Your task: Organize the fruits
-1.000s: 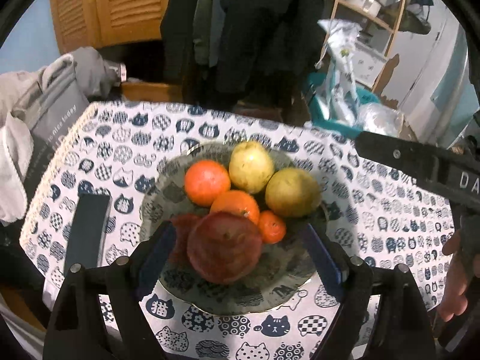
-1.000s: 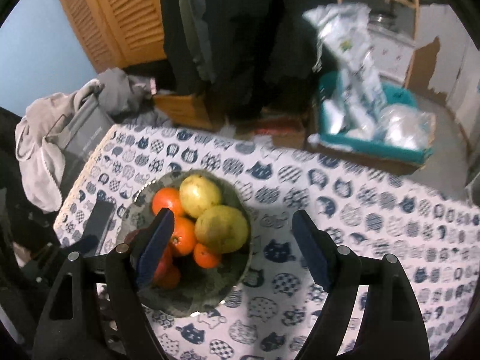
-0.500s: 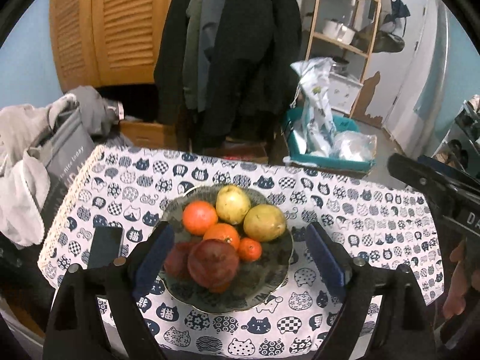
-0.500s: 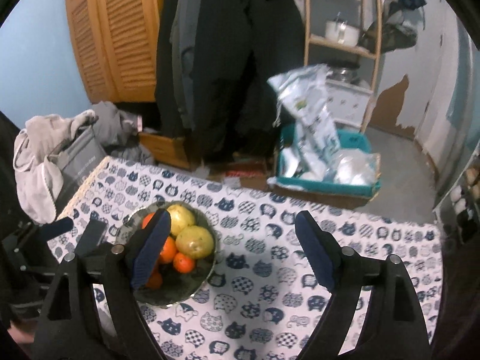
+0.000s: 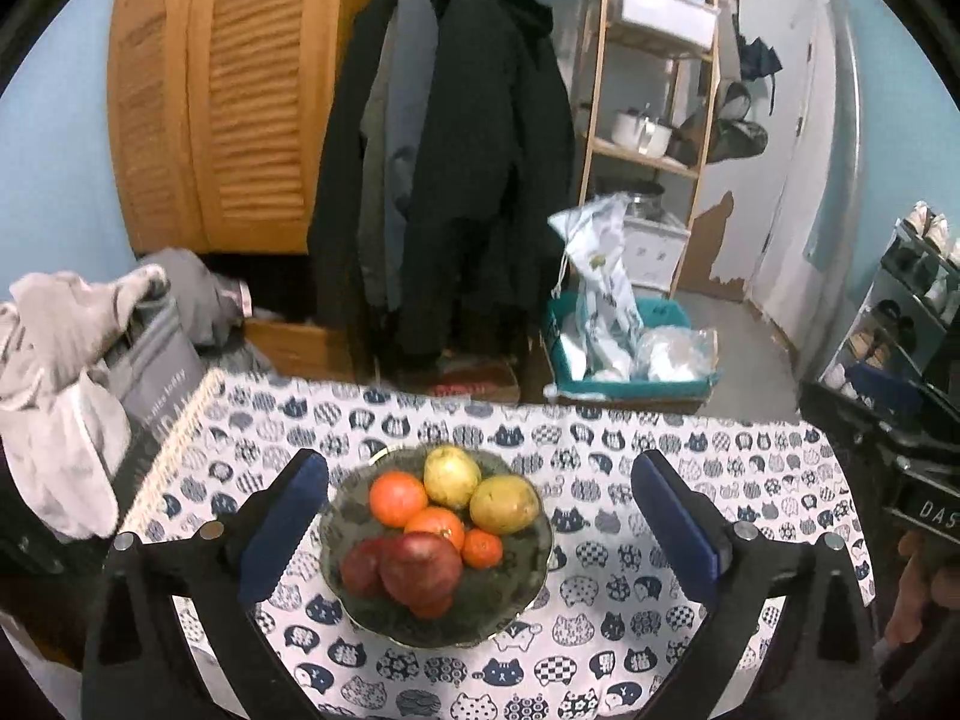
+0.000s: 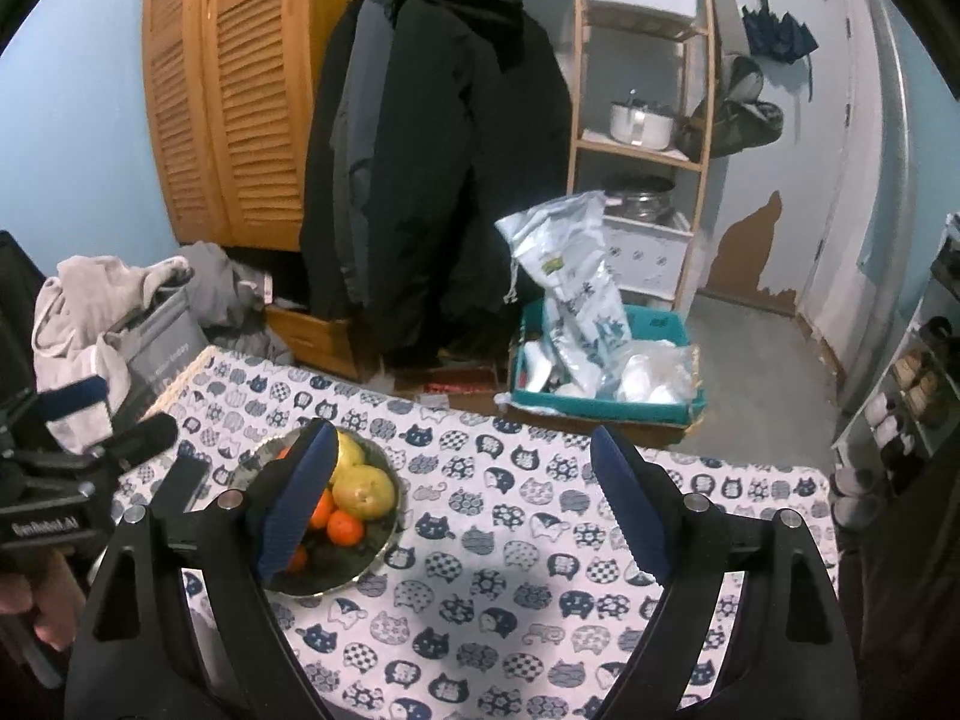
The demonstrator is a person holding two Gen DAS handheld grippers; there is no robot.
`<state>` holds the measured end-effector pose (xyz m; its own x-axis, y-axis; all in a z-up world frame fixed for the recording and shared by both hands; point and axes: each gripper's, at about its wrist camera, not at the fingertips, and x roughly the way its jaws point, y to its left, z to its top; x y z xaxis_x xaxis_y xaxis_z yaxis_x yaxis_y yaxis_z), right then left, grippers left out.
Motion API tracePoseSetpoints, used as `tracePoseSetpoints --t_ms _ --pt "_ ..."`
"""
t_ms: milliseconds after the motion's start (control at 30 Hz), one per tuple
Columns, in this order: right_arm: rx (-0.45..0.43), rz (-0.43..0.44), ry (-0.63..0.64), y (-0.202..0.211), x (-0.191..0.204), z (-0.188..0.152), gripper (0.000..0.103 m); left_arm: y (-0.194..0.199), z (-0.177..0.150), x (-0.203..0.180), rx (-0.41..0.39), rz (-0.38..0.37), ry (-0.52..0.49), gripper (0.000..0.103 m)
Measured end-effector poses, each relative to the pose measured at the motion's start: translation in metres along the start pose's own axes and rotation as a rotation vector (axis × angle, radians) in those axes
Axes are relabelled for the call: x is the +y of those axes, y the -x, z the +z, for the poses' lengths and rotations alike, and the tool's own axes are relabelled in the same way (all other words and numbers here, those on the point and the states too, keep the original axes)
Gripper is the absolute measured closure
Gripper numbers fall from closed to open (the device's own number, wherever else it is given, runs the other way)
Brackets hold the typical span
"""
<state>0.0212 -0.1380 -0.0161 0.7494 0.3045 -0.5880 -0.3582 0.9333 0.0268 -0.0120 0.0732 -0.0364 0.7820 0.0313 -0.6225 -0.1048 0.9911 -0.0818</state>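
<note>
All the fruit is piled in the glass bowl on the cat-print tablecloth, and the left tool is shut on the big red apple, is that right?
Not quite. In the left wrist view the left tool is open and empty, its pads either side of the bowl; the red apple lies in the bowl untouched. The rest is right.

Left claw [image 5: 479,531] gapes empty above the fruit plate [image 5: 528,594].

A bowl [image 5: 534,576] sits on the counter [image 5: 690,462], toward its left side. In the bowl, two pears [image 5: 451,476] lie at the back, oranges [image 5: 398,498] in the middle and left, and apples [image 5: 420,564] at the front. Behind the counter, coats [image 5: 462,168] hang, with a shelf [image 5: 651,150] to their right and a bin [image 5: 624,387] on the floor below.
</note>
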Motion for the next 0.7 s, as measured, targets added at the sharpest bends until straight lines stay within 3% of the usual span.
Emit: tracePoseSetpoints --t_ms 233,400,700 --pt "-0.056 -0.038 -0.007 0.021 -0.008 0.000 0.017 0.020 0.008 -0.006 -0.076 -0.001 -0.020 0.001" --pt "-0.073 -0.031 -0.010 0.029 -0.013 -0.003 0.017 0.020 0.009 -0.009 -0.080 0.019 -0.035 0.001" --pt "-0.092 -0.117 0.021 0.032 -0.019 -0.005 0.017 0.021 0.010 -0.009 -0.080 0.002 -0.022 0.001"
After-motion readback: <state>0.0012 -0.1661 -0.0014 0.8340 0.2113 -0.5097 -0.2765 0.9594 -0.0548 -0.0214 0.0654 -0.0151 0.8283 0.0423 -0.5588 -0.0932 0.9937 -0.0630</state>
